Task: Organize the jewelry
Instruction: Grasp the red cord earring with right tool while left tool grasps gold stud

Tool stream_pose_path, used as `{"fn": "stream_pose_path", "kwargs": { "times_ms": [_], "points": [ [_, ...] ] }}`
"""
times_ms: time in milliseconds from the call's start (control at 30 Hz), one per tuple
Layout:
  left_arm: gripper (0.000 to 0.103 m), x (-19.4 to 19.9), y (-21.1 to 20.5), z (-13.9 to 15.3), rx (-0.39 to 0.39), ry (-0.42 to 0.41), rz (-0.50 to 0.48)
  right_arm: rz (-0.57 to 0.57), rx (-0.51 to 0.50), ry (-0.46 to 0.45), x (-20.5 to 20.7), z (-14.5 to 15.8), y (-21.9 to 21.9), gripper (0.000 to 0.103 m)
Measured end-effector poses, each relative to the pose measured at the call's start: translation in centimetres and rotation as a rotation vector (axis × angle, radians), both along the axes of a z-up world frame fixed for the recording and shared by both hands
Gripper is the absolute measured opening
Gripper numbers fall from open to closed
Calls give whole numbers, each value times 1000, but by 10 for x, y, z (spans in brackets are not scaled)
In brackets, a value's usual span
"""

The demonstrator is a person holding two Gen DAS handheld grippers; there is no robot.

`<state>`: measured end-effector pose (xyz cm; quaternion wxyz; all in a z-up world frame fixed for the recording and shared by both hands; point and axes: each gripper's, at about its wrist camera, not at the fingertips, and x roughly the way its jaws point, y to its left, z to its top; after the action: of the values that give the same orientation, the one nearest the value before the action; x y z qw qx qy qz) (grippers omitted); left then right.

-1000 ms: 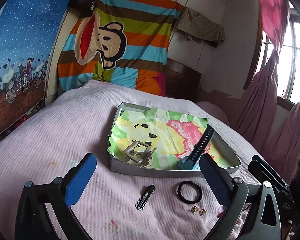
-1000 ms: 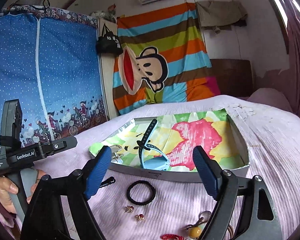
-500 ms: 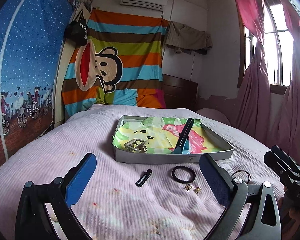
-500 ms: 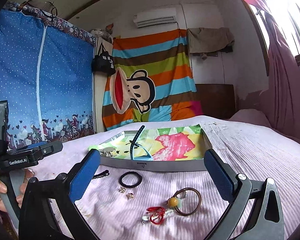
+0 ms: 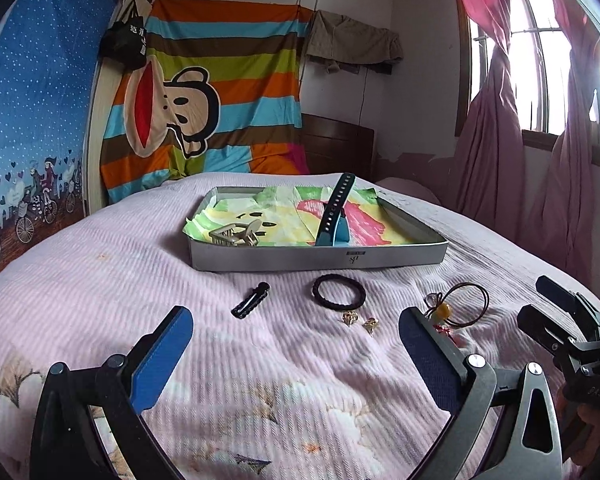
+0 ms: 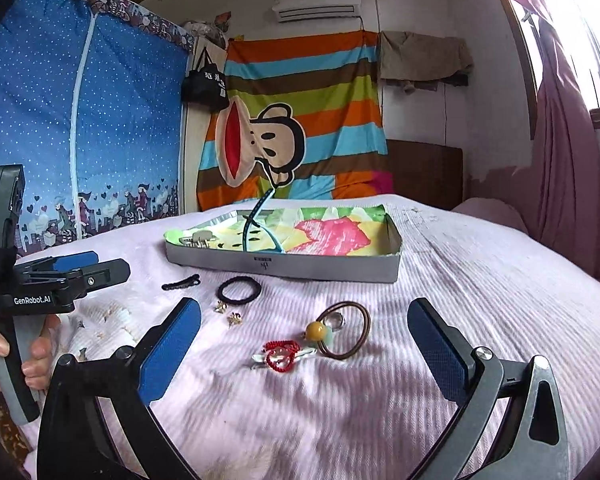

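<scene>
A grey tray [image 5: 320, 258] [image 6: 284, 266] with a colourful paper lining stands on the pink bed; a beige claw clip [image 5: 236, 234] and a dark watch strap [image 5: 334, 210] lie in it. On the bed before the tray lie a black hair clip [image 5: 251, 300], a black hair tie [image 5: 339, 290] [image 6: 239, 290], two gold earrings [image 5: 359, 320] [image 6: 228, 313], a brown hair tie with a yellow bead [image 6: 340, 330] [image 5: 456, 304] and a red bead string [image 6: 281, 354]. My left gripper [image 5: 296, 352] is open and empty, near the bed's front. My right gripper [image 6: 304, 344] is open and empty, facing the bead tie.
The bed is covered with a pink ribbed blanket [image 5: 100, 280]. A striped monkey cloth [image 5: 204, 108] hangs behind, a blue wardrobe cover [image 6: 80, 140] at the left, pink curtains [image 5: 500, 140] and a window at the right.
Both grippers have pulled back from the tray and lowered, so more of the bed and the loose items shows. Both stay open and empty.
</scene>
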<state>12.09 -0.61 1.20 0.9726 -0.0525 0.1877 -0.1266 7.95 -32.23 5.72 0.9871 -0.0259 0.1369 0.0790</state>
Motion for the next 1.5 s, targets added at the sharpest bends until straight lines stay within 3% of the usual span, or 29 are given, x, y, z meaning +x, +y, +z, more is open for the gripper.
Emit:
{"fn": "stream_pose_path", "kwargs": {
  "times_ms": [100, 167, 300, 467, 533, 733, 800, 1000, 1067, 1233, 1500],
  "points": [
    [103, 7, -4, -5, 29, 39, -18, 1, 11, 45, 9, -9, -3, 92],
    [103, 12, -7, -7, 37, 62, -36, 6, 4, 80, 17, -14, -3, 72],
    [103, 21, -14, -8, 65, 99, -75, 25, -8, 130, 27, -25, 4, 57],
    [88, 44, -29, -9, 130, 179, -135, 56, -39, 190, 38, -36, 12, 41],
    [77, 57, -34, -10, 145, 217, -158, 63, -37, 213, 43, -41, 13, 34],
    [48, 88, -46, -24, 144, 355, -251, 78, -14, 256, 53, -50, 11, 31],
    [42, 94, -48, -29, 134, 386, -271, 86, -17, 269, 56, -53, 14, 31],
    [34, 107, -52, -32, 98, 412, -299, 94, -25, 308, 64, -59, 19, 26],
    [32, 109, -55, -34, 102, 417, -303, 101, -15, 318, 66, -60, 19, 19],
    [9, 110, -57, -34, 93, 420, -317, 116, -7, 331, 67, -62, 21, 9],
    [7, 92, -44, -24, 22, 348, -320, 126, -1, 250, 53, -51, 20, 5]
  ]
}}
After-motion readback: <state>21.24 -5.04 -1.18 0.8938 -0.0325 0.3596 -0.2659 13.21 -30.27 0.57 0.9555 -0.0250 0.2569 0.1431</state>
